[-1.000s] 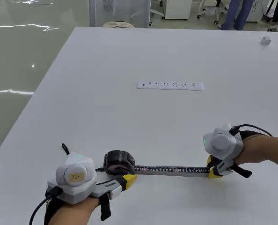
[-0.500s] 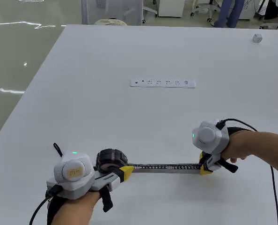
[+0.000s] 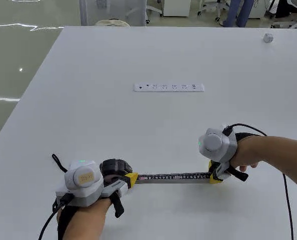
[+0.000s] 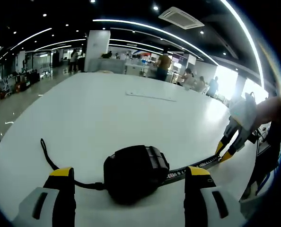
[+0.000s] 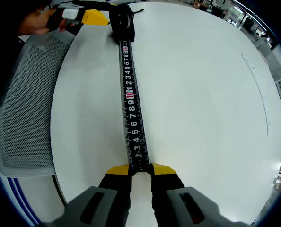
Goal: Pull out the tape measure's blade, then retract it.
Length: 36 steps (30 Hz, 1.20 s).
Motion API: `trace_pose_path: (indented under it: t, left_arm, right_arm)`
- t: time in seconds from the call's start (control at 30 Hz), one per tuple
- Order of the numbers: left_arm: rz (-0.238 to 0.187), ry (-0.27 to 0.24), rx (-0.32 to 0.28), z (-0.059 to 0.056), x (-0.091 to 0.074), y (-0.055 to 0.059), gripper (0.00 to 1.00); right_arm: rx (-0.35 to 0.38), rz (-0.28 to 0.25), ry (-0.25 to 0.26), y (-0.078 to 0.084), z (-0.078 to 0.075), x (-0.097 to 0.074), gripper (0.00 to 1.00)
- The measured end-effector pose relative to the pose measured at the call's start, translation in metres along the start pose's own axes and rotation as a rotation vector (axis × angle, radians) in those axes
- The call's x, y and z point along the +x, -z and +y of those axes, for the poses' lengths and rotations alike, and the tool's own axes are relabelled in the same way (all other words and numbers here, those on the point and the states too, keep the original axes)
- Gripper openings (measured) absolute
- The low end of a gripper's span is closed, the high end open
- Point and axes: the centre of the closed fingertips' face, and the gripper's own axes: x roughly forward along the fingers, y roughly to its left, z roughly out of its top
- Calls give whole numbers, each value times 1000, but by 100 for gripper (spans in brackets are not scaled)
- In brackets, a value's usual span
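The black tape measure case (image 3: pixel 114 168) lies on the white table (image 3: pixel 138 125) near its front edge, a black wrist cord (image 3: pixel 56 161) trailing to the left. My left gripper (image 3: pixel 121 175) is open, its yellow-tipped jaws standing either side of the case (image 4: pixel 136 172) with gaps. The blade (image 3: pixel 172 176) runs flat to the right, and my right gripper (image 3: pixel 214 177) is shut on its end. In the right gripper view the blade (image 5: pixel 130 104) stretches from my right gripper (image 5: pixel 140 169) up to the case (image 5: pixel 121 19); its numbers reach past 10.
A white power strip (image 3: pixel 168 87) lies mid-table. A small grey object (image 3: pixel 268 38) sits at the far right corner. The table's left edge drops to a glossy floor (image 3: pixel 13 60). A grey mesh chair (image 5: pixel 27 104) stands beside the table.
My right gripper has come a little nearer the case with the blade's end, so the drawn-out blade is shorter. The head camera has shifted too.
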Motion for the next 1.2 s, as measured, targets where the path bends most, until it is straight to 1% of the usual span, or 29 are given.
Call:
trace_pose_path:
  t: [0.1,0.2,0.3,0.43,0.63,0.73,0.77,0.8,0.83,0.97,1.1,1.2]
  left_arm:
    - [5,0,5,-1,5,0,91]
    - [12,-9,-15,2,10,0,87]
    - [20,-17,-23,4,13,2,84]
    - [29,-10,-20,1,16,3,80]
    - [41,9,9,-4,20,1,69]
    - [55,13,21,-5,20,3,67]
    - [60,17,21,-5,20,4,66]
    - [74,50,-5,-12,20,6,63]
    - [64,28,8,-8,20,5,61]
    - [90,27,9,-7,19,6,61]
    - [93,29,23,-7,19,7,60]
    - [103,27,30,-6,20,7,59]
  right_arm:
    - [5,8,-1,0,0,0,15]
    - [13,6,-2,0,0,0,15]
    - [20,0,-1,1,0,0,15]
    - [24,-3,1,0,1,0,15]
    - [24,7,2,0,1,0,15]
    - [27,7,4,1,1,0,15]
    - [28,7,5,1,1,0,15]
    - [31,5,6,1,1,0,15]
    - [33,5,7,1,1,0,15]
    - [38,1,10,0,1,0,15]
    - [39,1,10,0,1,0,15]
    - [43,3,11,0,1,1,15]
